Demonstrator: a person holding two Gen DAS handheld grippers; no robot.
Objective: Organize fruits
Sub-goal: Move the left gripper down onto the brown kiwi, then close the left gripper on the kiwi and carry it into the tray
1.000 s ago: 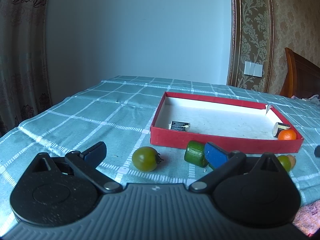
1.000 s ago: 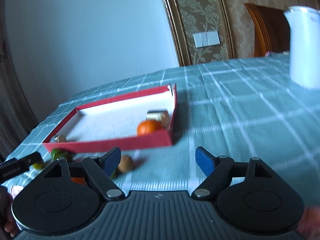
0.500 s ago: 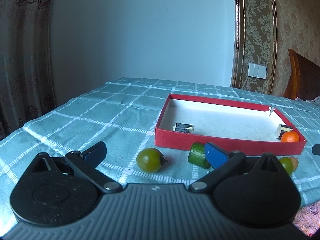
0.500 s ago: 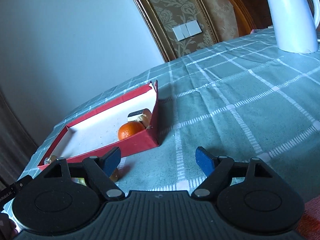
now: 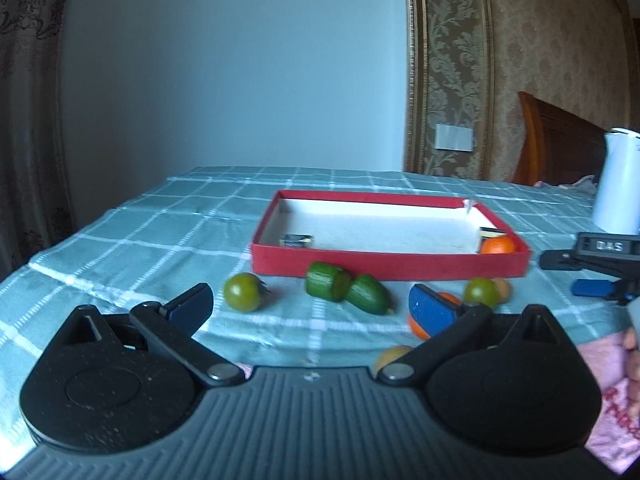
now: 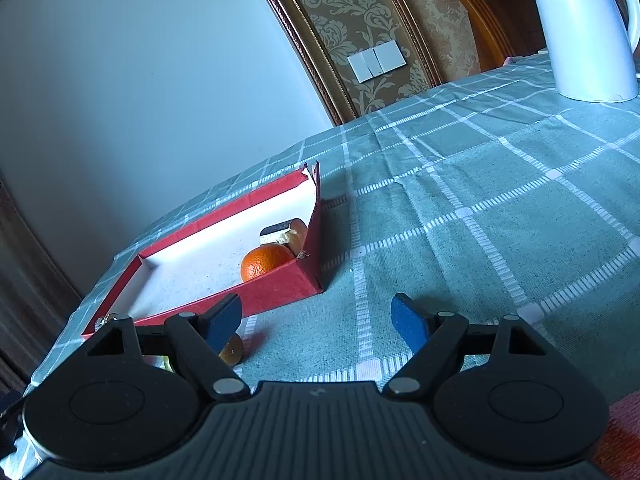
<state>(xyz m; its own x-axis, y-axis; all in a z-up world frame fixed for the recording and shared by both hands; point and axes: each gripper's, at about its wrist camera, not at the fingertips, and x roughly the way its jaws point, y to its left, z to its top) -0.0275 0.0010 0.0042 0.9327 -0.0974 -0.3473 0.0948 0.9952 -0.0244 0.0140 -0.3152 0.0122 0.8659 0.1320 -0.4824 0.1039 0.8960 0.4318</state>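
Red cardboard forms the shallow tray (image 5: 384,267), white inside, on the checked green cloth of the worktop (image 6: 500,216). The left view now sits further back than a second ago, revealing a second cucumber piece (image 5: 369,299) beside the first (image 5: 326,286), their long axes running left to right. A round green tomato (image 5: 242,297) lies left of them, in front of the tray. A dimpled orange (image 6: 265,265) sits in the tray's near right corner. Left tongs (image 5: 310,307) and right tongs (image 6: 316,322) are both spread, holding nothing.
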